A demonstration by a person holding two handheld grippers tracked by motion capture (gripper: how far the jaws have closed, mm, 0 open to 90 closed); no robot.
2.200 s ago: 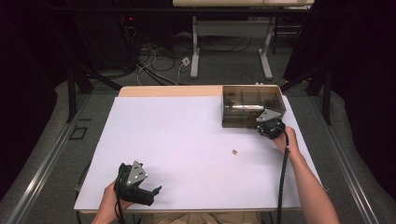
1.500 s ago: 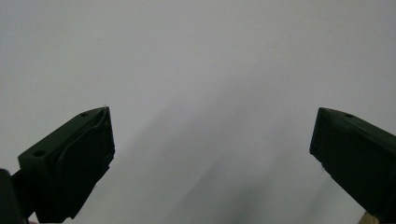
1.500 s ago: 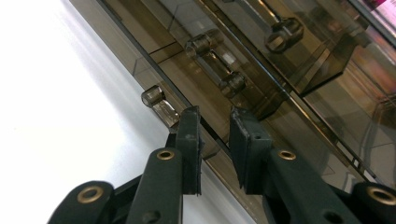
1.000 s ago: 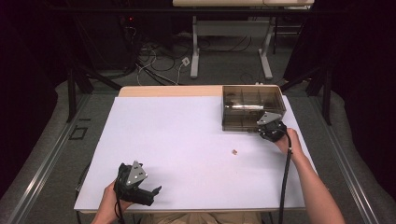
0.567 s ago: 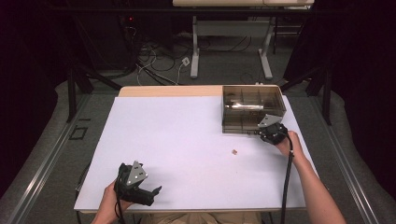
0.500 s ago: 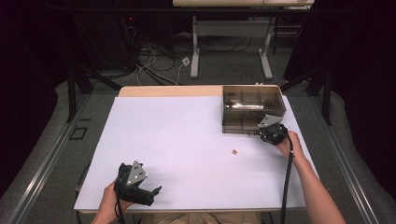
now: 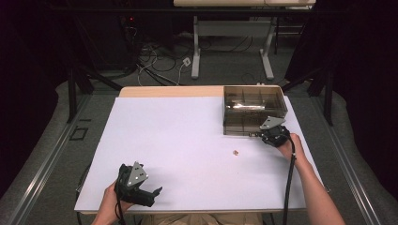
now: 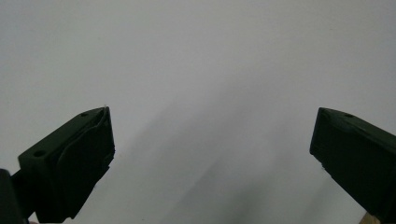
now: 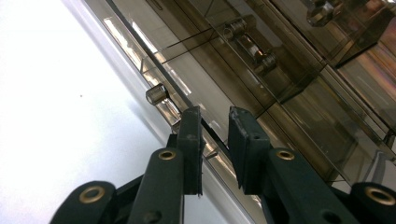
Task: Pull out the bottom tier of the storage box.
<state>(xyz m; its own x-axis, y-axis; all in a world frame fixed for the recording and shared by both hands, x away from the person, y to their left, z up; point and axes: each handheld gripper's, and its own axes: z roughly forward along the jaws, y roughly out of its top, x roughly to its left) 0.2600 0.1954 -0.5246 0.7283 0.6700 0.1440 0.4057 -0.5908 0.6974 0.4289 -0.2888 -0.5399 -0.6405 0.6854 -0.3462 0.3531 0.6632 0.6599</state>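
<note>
A smoky clear compartment box stands at the table's back right. My right gripper is at its front edge, and in the right gripper view the narrow jaws are shut on the thin front edge of the box's lid, beside a small clear knob. Small parts lie in the compartments under the lid. A tiny tan piece lies on the white table, left of that gripper. My left gripper rests at the front left, open, with bare table between its jaws.
The white table top has a wooden strip along its back edge. Behind it are desk legs and loose cables on the floor. A black cable trails from the right gripper along the forearm.
The right gripper has drawn slightly toward the person, and the box's front edge now reaches further forward. The left gripper has stayed still.
</note>
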